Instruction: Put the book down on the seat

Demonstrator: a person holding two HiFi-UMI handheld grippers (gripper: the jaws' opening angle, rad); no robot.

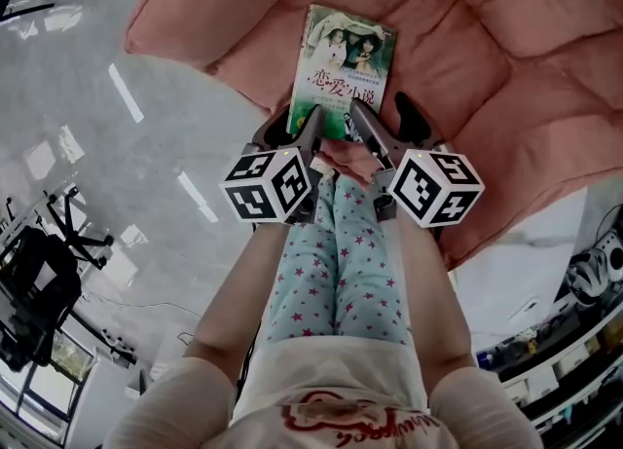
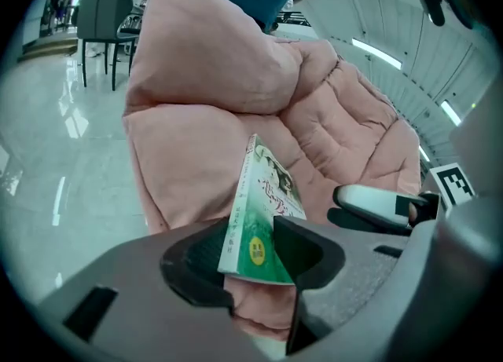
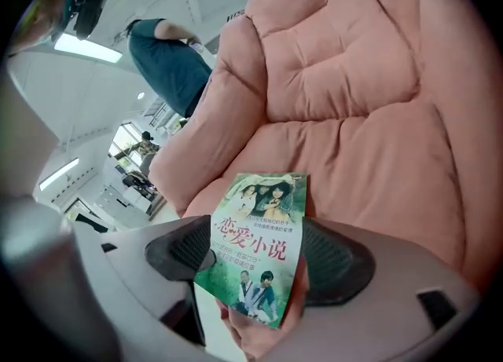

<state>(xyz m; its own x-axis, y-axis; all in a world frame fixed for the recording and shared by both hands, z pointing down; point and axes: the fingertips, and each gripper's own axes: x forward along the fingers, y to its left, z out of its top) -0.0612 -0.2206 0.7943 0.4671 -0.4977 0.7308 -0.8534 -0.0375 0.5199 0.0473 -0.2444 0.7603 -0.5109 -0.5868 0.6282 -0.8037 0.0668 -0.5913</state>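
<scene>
Floor [image 1: 78,145]: glossy pale grey, mirrors long strips of light; fills the left of the head view.
Office chair [image 1: 39,291]: black, star base on castors; stands on the floor at the lower left.
Grey chair [image 2: 102,15]: padded back, thin dark legs; upper left of the left gripper view, on the floor.
Bystander [image 3: 169,62]: person in dark teal clothing, seen in part; background of both gripper views.
Ceiling lights [image 2: 377,53]: long white strips overhead.
Shelving [image 1: 555,359]: cluttered, blurred; lower right corner of the head view.
Trousers [image 1: 336,262]: pale blue with pink stars, legs together, centre.
Top [image 1: 331,408]: cream, red print; bottom edge.
</scene>
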